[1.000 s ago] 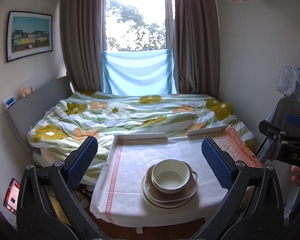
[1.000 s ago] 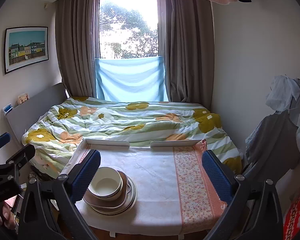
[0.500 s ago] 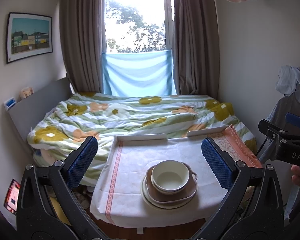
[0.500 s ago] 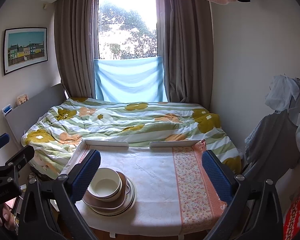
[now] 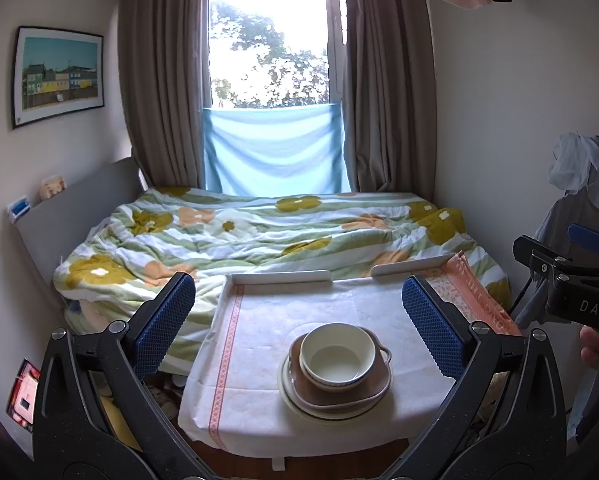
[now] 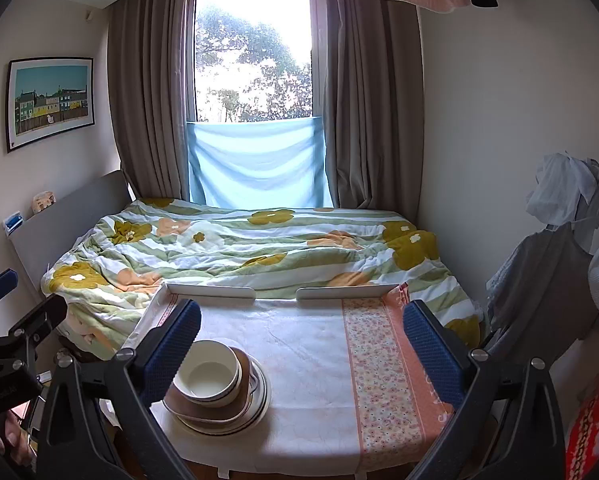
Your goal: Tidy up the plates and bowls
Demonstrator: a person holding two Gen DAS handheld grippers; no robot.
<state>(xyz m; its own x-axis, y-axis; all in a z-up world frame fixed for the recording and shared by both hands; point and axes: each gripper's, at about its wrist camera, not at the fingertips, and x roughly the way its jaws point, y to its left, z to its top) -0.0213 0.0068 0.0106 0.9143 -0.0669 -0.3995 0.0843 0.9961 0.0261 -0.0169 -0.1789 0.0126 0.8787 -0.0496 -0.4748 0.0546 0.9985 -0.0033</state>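
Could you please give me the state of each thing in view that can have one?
Left claw: open, holding nothing.
Right claw: open, holding nothing.
Cream bowl: upright, empty, nested on the stack.
Brown dish: stacked on the plate.
Curtains: drawn apart.

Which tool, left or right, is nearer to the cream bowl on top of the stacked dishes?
Left. The left tool is lined up with the cream bowl, which sits between its open fingers. The right tool is offset to the bowl's right; the bowl appears beside its left finger.
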